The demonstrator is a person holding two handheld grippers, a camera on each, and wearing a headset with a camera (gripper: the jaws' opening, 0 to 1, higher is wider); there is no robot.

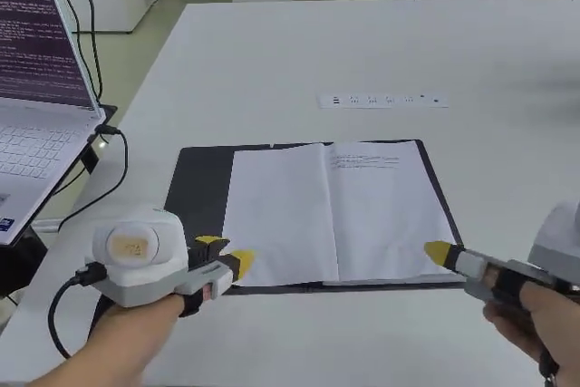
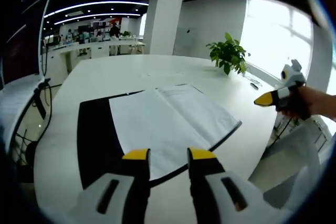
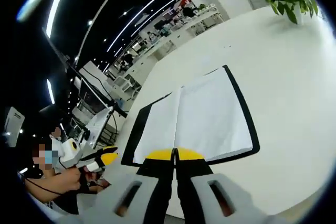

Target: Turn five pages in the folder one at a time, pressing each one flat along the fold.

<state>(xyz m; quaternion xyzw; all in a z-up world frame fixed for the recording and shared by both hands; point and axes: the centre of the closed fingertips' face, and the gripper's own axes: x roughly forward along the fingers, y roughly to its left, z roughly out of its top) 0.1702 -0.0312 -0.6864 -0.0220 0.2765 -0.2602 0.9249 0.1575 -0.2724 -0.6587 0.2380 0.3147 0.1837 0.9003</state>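
At my far left the laptop (image 1: 36, 133) and its cable (image 1: 126, 162) sit close to the left gripper (image 1: 227, 254), and a careless swing of that hand could snag the cable. Its fingers (image 2: 136, 155) stand a little apart with nothing between them, hovering just off the near left corner of the folder (image 1: 326, 215). The folder lies open and flat in the middle of the worktop (image 1: 362, 52), with white sheets on both sides of the fold and black cover showing at the left. If I hold the left side down too lightly, I judge the whole folder could slide when a page is pulled. The right gripper (image 1: 439, 253) hangs by the near right corner of the right-hand page, fingers (image 3: 160, 155) closed tip to tip and holding nothing. Closed like that they cannot pinch a sheet. Poking at the stack's edge risks lifting several pages at once or creasing the corner. Dragging a page across too fast could tear it at the fold.
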